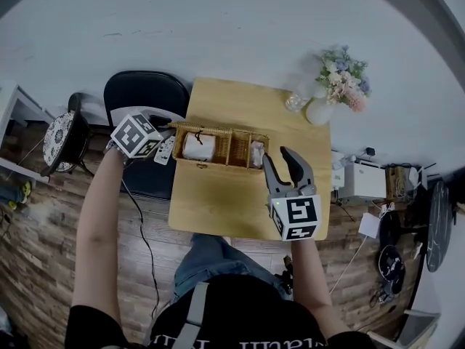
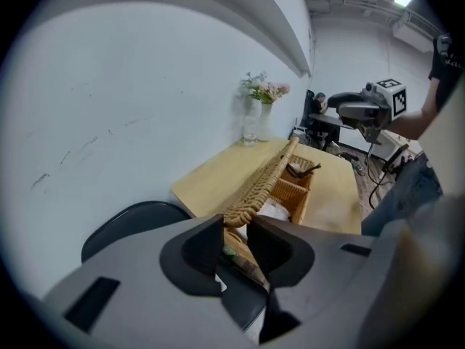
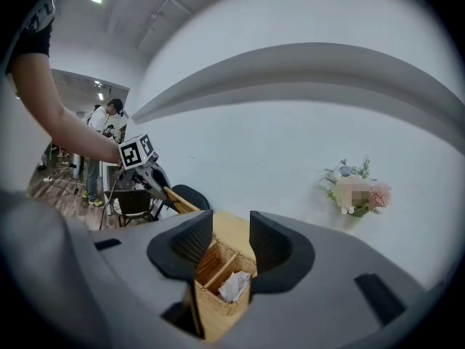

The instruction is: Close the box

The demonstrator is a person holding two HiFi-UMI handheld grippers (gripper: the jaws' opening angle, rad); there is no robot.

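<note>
Left gripper view: jaws of the left gripper [image 2: 234, 222] are nearly together, clamped on the end of the woven lid [image 2: 265, 180]. The lid runs away from the jaws on edge.
Right gripper view: jaws of the right gripper [image 3: 231, 224] stand well apart with nothing between the pads. The right end of the box [image 3: 218, 297] shows beyond the gap, untouched.
Lid: raised along the box's far long side, standing above the far wall. Its left end is in the left gripper.
Box: wicker, open, with divided compartments. It sits on the table [image 1: 218, 213] about midway between the near and far edges, its left end at the left edge and its long side parallel to the far edge.
Contents: a white wad [image 3: 234, 286] lies in the right-end compartment. Another pale item lies in the left one; what it is cannot be told.
Right gripper, place: over the table's near right part, just on the near side of the box's right end, jaws pointing toward the far edge.
Far right corner: a vase of flowers [image 1: 320, 111], with a glass [image 1: 294, 102] just beside it.
Off the left edge: a dark chair [image 1: 142, 93], near the left gripper.
</note>
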